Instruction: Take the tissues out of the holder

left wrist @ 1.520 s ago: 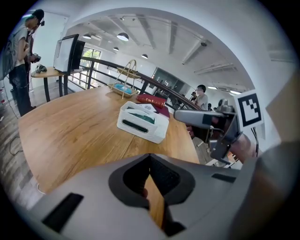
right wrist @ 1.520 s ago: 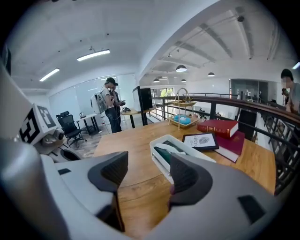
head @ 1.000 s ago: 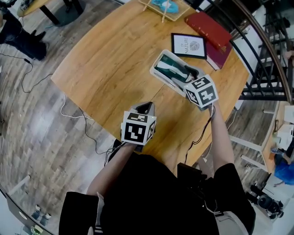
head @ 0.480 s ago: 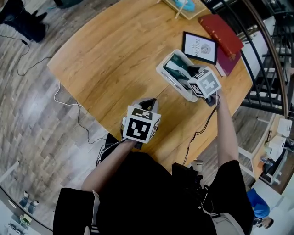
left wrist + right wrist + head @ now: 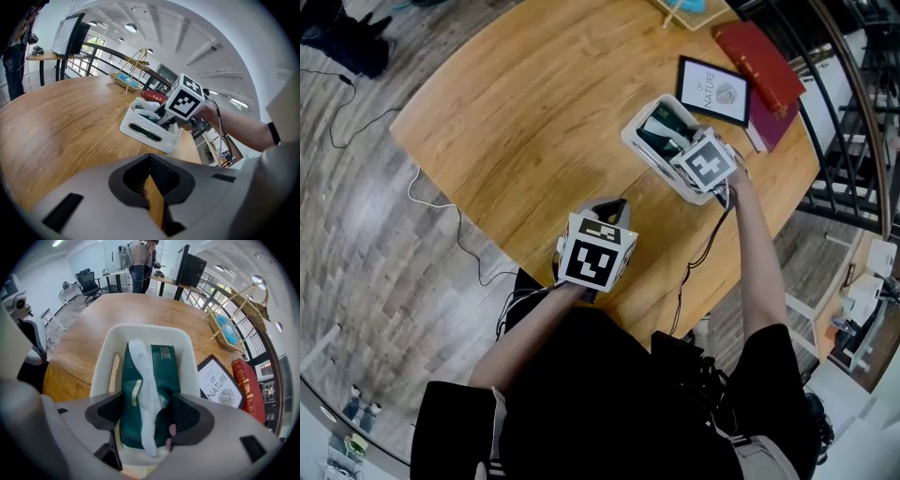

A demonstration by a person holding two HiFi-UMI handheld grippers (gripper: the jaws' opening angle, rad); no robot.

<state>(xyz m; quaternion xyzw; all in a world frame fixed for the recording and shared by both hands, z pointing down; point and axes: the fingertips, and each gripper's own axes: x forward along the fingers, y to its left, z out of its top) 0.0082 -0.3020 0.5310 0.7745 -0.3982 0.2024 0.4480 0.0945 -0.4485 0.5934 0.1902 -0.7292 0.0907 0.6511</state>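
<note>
Right hand-held gripper [image 5: 145, 420] points down into the white holder [image 5: 104, 363]. Its jaws are wide apart and have just been opening, one on either side of the green tissue pack [image 5: 164, 373], which lies inside the holder. Left hand-held gripper [image 5: 152, 199] has its jaws together with nothing in them, over the table [image 5: 516, 122], well apart from the holder.

Dark green tissue pack [image 5: 166, 366] in a white plastic holder [image 5: 101, 371]; red hardcover book [image 5: 759, 56] at one o'clock; honey-brown wooden bench [image 5: 534, 122].
</note>
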